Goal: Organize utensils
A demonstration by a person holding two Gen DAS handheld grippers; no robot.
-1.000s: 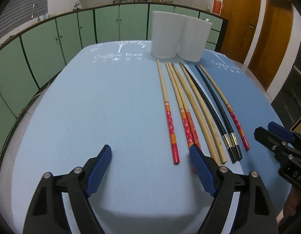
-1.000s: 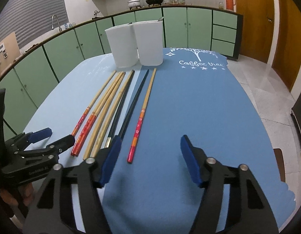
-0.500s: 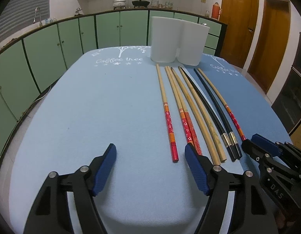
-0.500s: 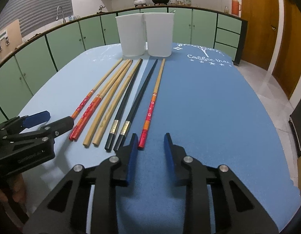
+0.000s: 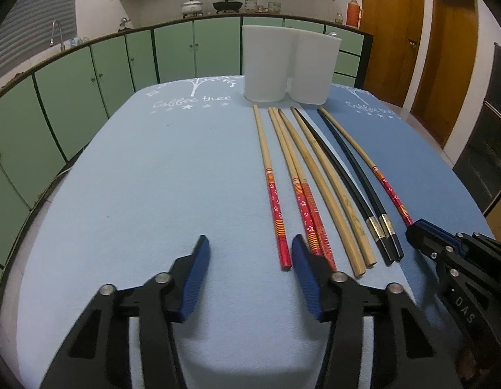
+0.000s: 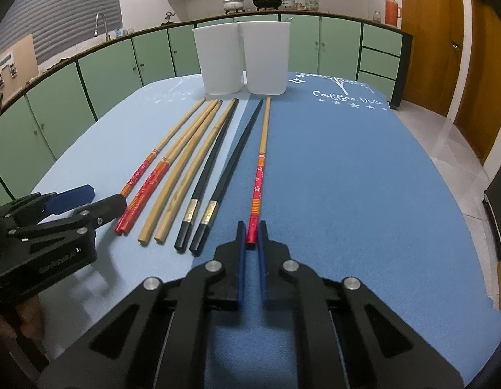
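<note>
Several chopsticks lie side by side on the blue table: red-handled (image 5: pixel 273 191), plain wooden (image 5: pixel 328 191) and black (image 5: pixel 354 181). Two white holders (image 5: pixel 266 64) (image 6: pixel 265 56) stand behind their tips. My left gripper (image 5: pixel 250 253) is open and empty, low over the table, its right finger beside the red handle ends. My right gripper (image 6: pixel 251 236) has closed on the handle end of the rightmost red-handled chopstick (image 6: pixel 260 168), which still lies on the table. The right gripper also shows at the right edge of the left wrist view (image 5: pixel 445 249).
Green cabinets (image 5: pixel 88 74) curve around the back and left of the table. Wooden doors (image 5: pixel 393 32) stand at the right. The table's near edge (image 5: pixel 218 366) is close under the left gripper. The left gripper body shows in the right wrist view (image 6: pixel 56 220).
My right gripper has moved forward and its jaws have closed from wide open onto the red-handled chopstick's end. My left gripper has narrowed slightly and edged forward.
</note>
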